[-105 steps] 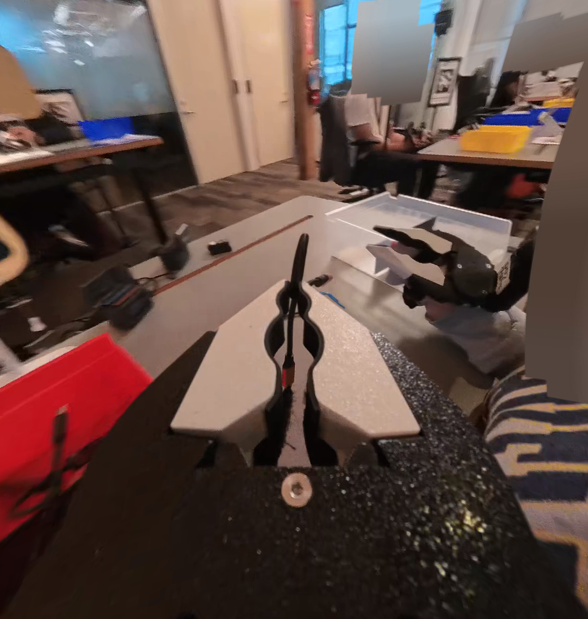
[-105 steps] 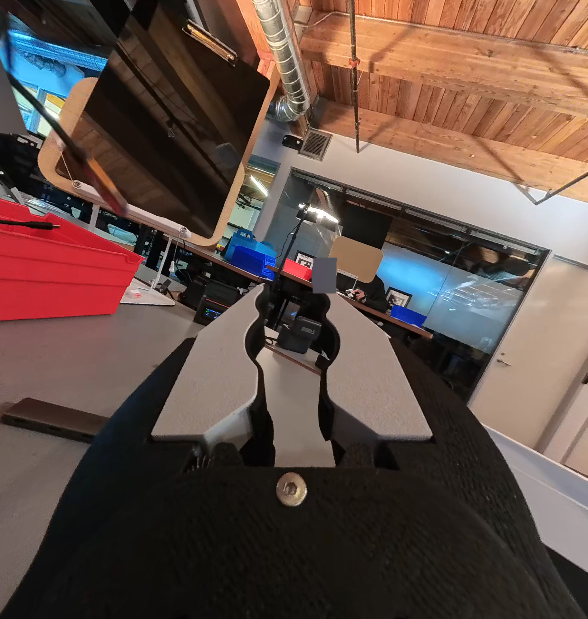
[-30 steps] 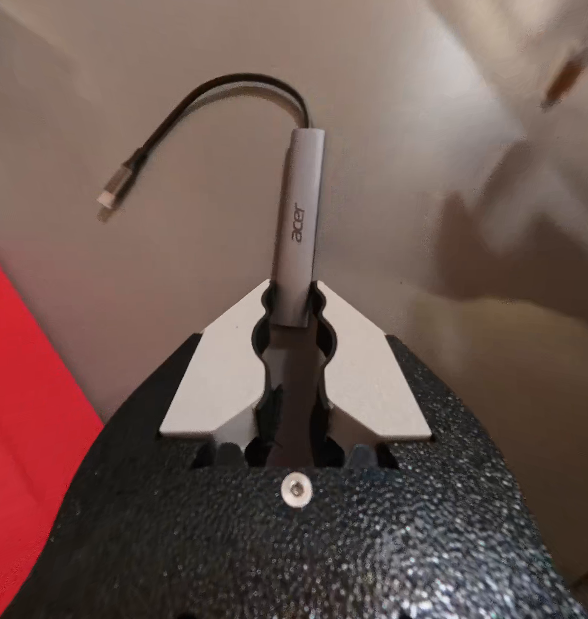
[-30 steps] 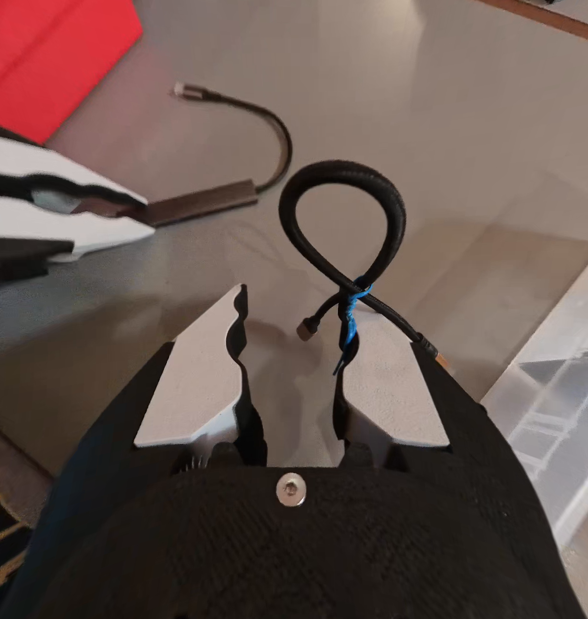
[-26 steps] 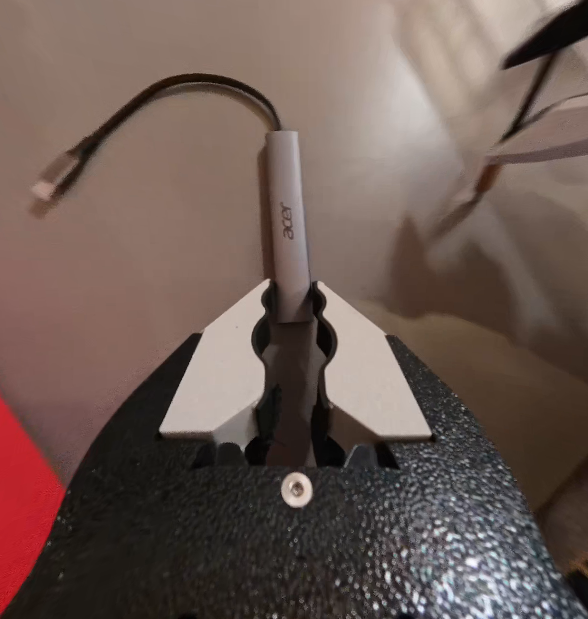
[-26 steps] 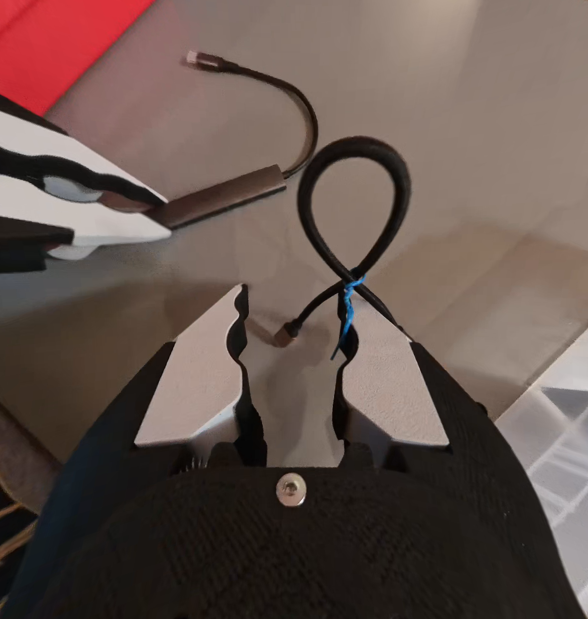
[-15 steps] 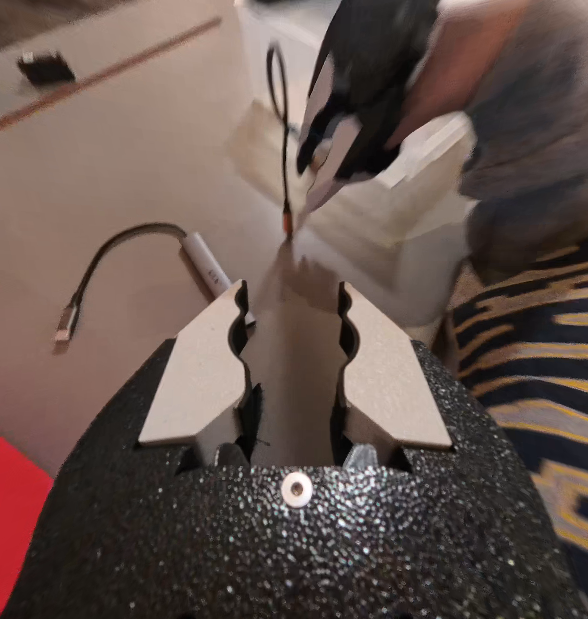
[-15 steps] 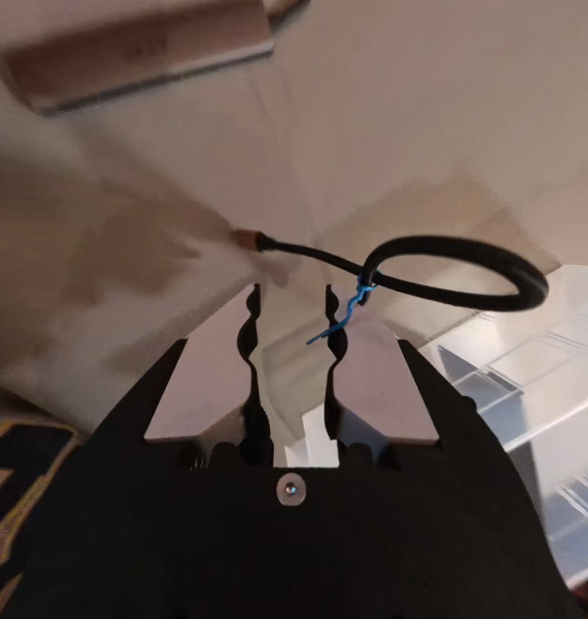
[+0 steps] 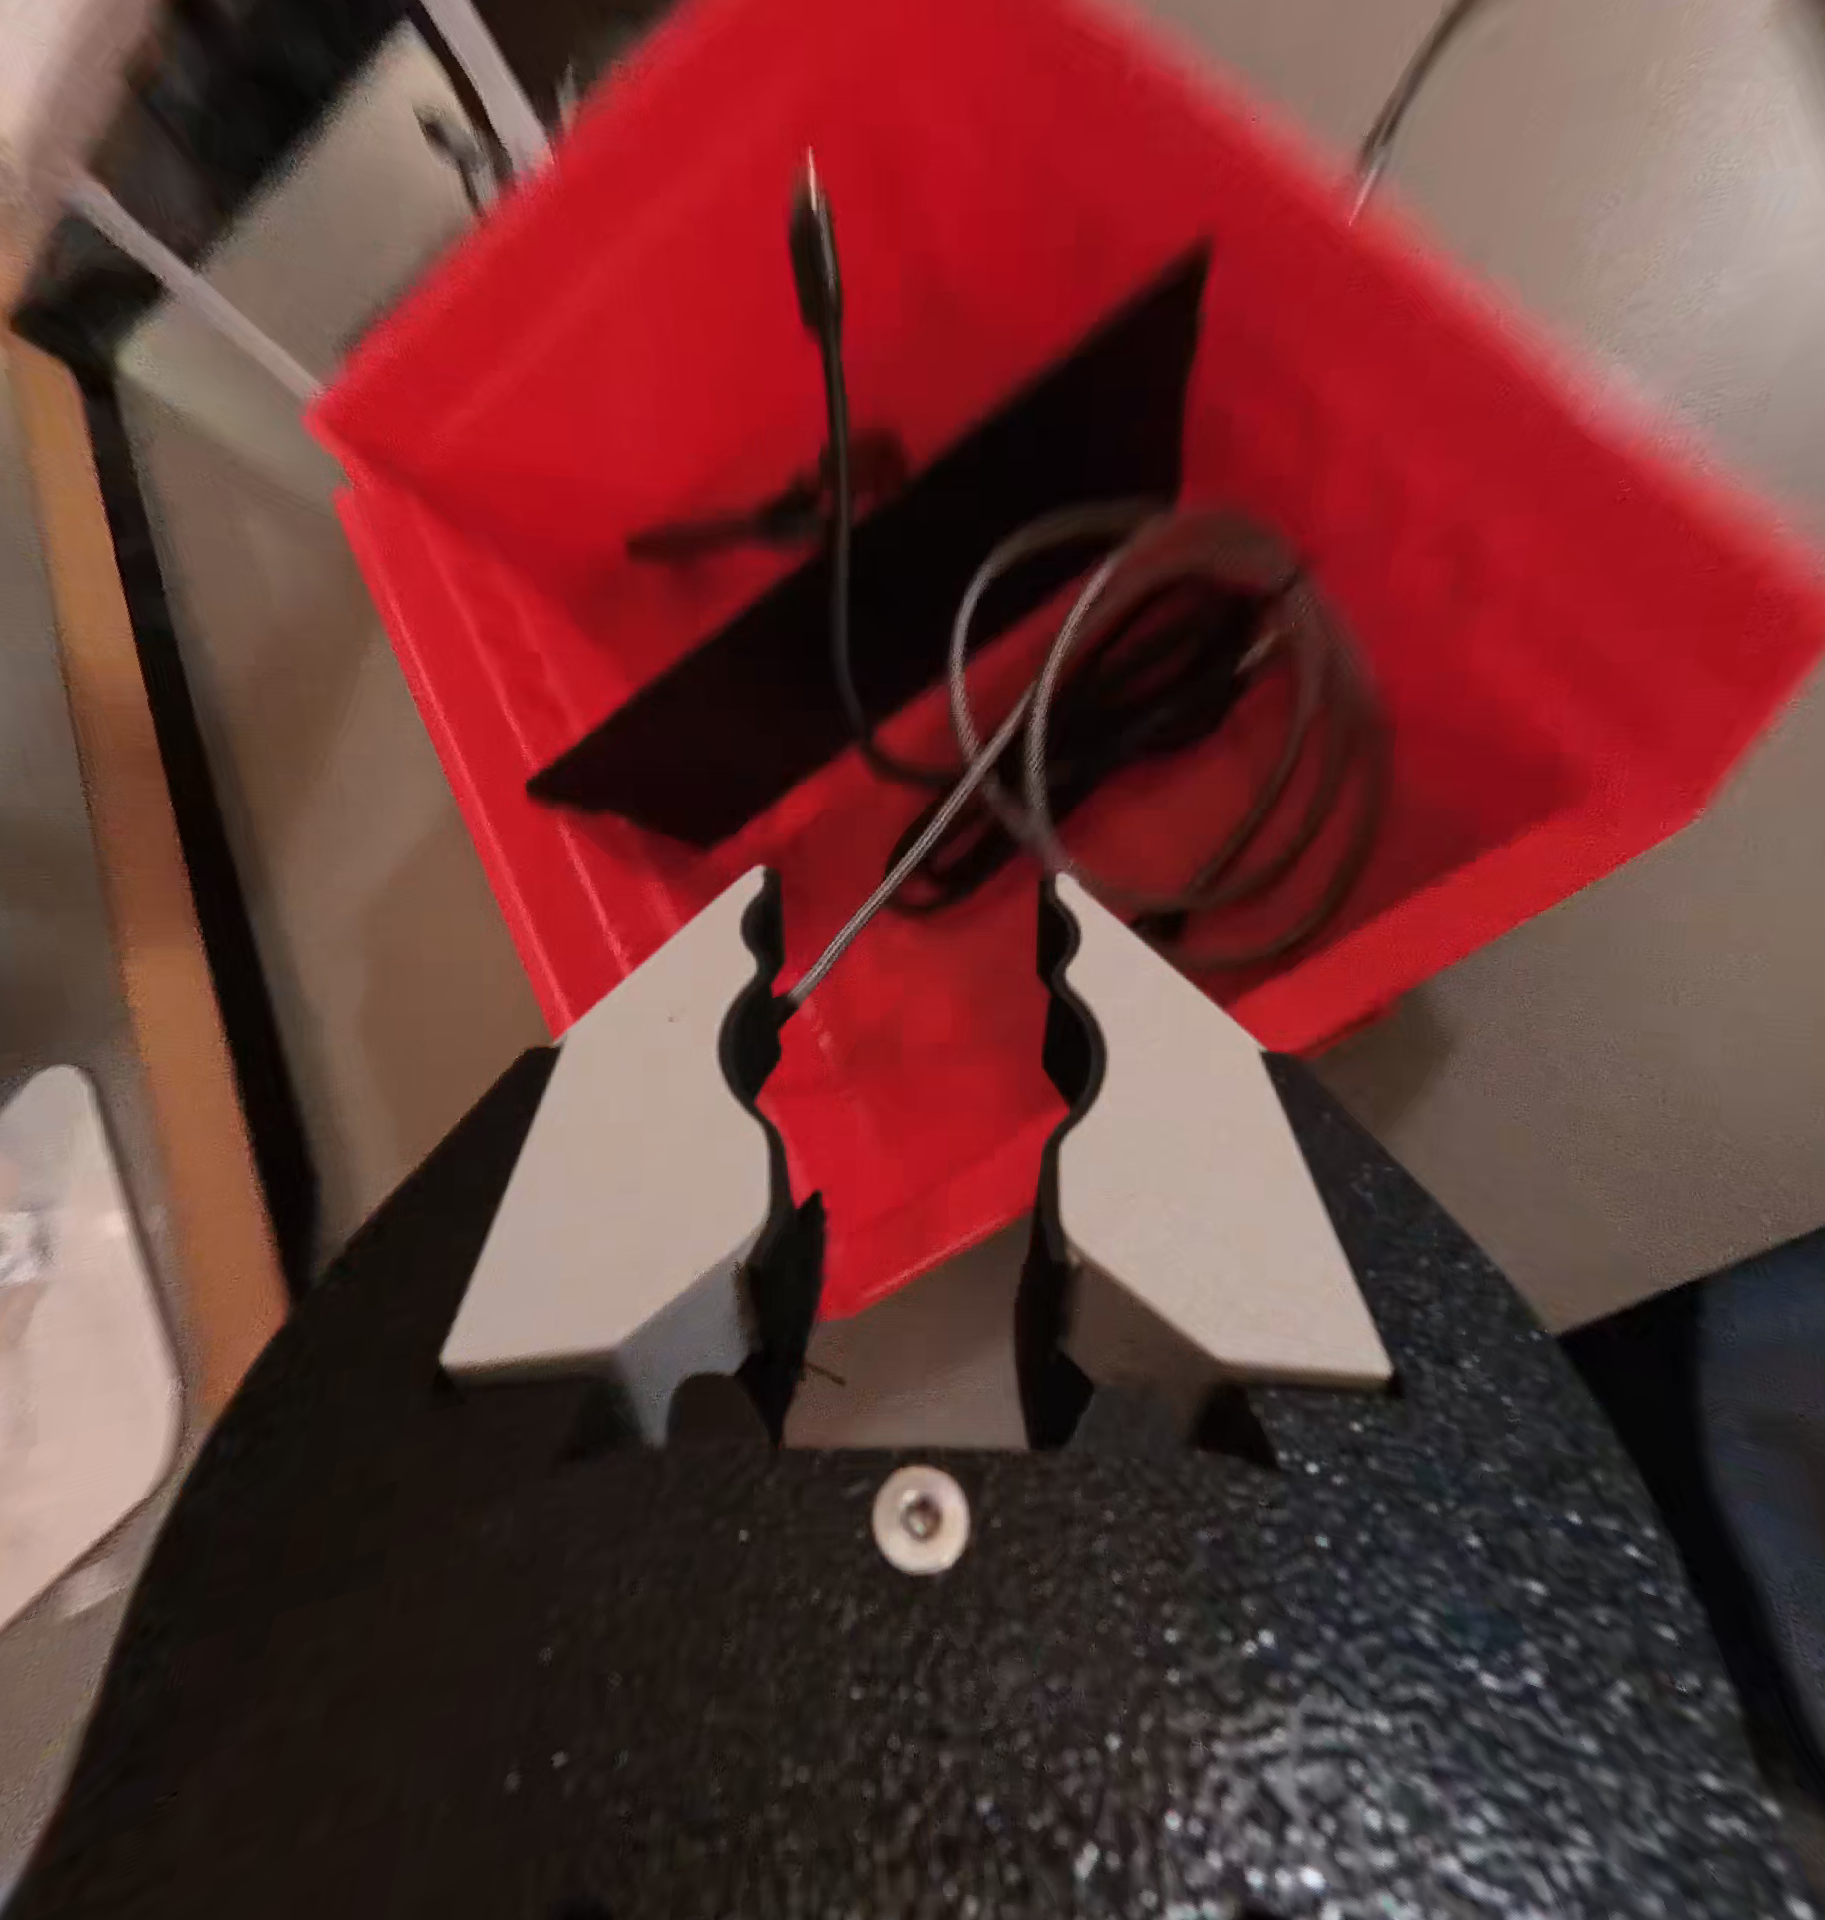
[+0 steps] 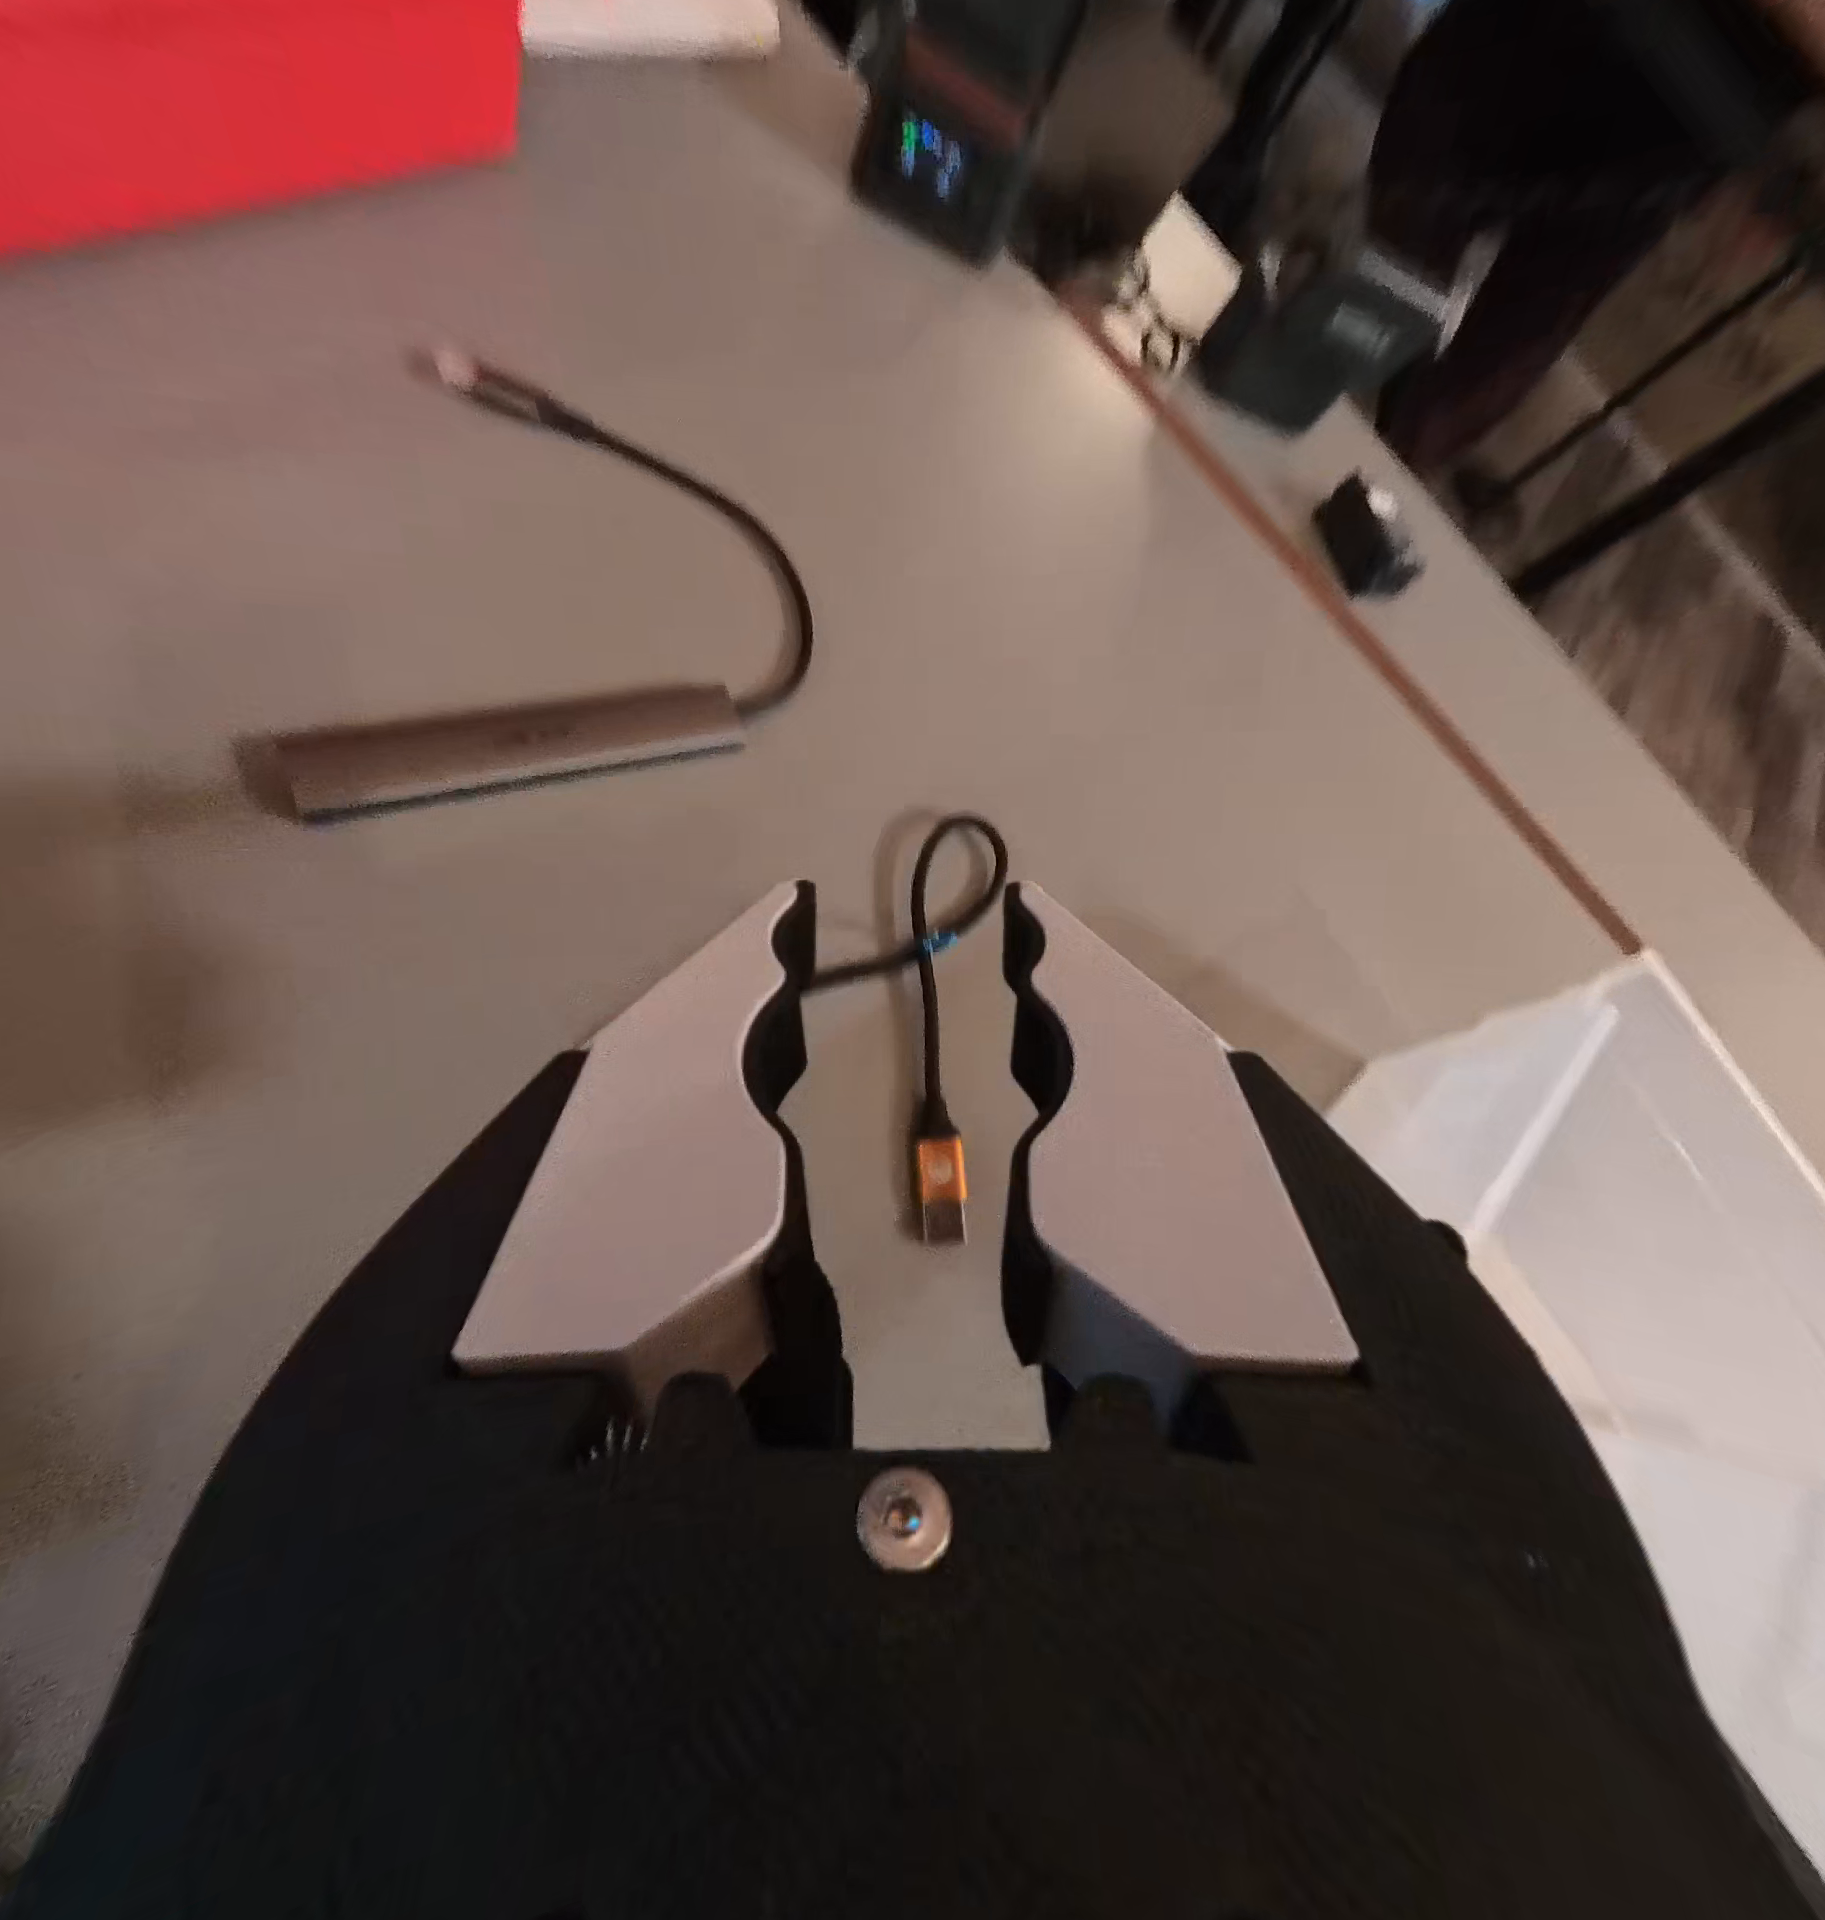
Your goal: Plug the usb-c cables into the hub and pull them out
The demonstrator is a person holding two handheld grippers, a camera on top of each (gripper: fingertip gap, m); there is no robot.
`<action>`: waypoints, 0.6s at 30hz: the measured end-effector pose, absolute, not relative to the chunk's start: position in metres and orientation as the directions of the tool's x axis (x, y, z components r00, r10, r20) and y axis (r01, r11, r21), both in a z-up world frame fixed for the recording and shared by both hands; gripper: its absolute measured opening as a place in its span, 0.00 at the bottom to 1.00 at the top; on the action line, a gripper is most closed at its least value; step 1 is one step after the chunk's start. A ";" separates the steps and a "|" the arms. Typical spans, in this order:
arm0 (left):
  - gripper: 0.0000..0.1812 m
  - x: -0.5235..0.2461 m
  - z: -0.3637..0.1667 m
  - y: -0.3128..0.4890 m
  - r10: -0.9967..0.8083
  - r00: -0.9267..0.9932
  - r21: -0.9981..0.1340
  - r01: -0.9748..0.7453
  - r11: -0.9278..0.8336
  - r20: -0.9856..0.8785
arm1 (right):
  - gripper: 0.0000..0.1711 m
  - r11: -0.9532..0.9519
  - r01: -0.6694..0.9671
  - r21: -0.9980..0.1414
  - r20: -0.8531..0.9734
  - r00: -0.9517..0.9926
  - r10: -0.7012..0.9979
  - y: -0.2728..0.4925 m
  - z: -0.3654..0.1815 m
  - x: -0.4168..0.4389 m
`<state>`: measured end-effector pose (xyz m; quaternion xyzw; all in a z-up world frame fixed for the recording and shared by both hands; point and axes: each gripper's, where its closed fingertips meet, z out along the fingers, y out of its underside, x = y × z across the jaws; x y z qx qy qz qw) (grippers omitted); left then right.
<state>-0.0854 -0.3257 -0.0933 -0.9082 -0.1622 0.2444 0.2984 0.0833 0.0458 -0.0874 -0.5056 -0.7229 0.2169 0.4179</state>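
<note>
In the right wrist view the grey hub lies flat on the table, its black pigtail cable curling away to a loose plug. My right gripper is open and empty above a short black cable with an orange plug, which lies on the table between the fingers. In the left wrist view my left gripper is open over a red bin. The bin holds a coiled grey cable and a black cable. One grey strand ends close to the left finger.
A black divider crosses the red bin. The bin's corner shows at the top left of the right wrist view. A clear plastic box stands at the right. Dark devices and a small black object sit beyond the table. Some 40 cm of space lies between my two pairs of fingers. My right gripper is the nearer one to the grey hub: about 12 cm, against 30 cm.
My left gripper let go of the hub, opened and swung over to the red bin. The short cable left my right gripper's finger and now lies on the table.
</note>
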 end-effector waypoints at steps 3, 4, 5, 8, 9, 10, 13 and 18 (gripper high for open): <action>0.25 -0.102 -0.130 -0.340 0.381 0.853 -0.429 0.212 -0.878 -0.357 | 0.21 0.432 0.399 -0.808 0.412 -0.140 0.900 0.034 -0.084 0.071; 0.25 -0.104 -0.138 -0.340 0.370 0.864 -0.391 0.227 -0.892 -0.342 | 0.21 0.434 0.355 -0.828 0.419 -0.123 0.900 0.032 -0.082 0.068; 0.23 -0.107 -0.144 -0.340 0.346 0.870 -0.353 0.218 -0.910 -0.353 | 0.20 0.431 0.322 -0.843 0.419 -0.111 0.901 0.030 -0.082 0.066; 0.06 -0.112 -0.152 -0.349 0.289 0.867 -0.220 0.215 -0.952 -0.406 | 0.19 0.441 0.203 -0.874 0.435 -0.079 0.897 0.027 -0.078 0.066; 0.00 -0.107 -0.151 -0.350 0.277 0.874 -0.194 0.214 -0.957 -0.399 | 0.18 0.454 0.158 -0.877 0.449 -0.070 0.891 0.025 -0.076 0.068; 0.00 -0.104 -0.145 -0.352 0.272 0.873 -0.188 0.211 -0.959 -0.404 | 0.18 0.469 0.114 -0.876 0.465 -0.061 0.883 0.024 -0.075 0.069; 0.00 -0.096 -0.104 -0.350 0.328 0.827 -0.285 0.214 -0.934 -0.456 | 0.16 0.508 0.002 -0.861 0.508 0.002 0.861 0.024 -0.070 0.075; 0.01 -0.091 0.029 -0.319 0.464 0.648 -0.613 -0.006 -0.790 -0.604 | 0.14 0.479 -0.116 -0.870 0.469 0.102 0.877 0.034 -0.050 0.084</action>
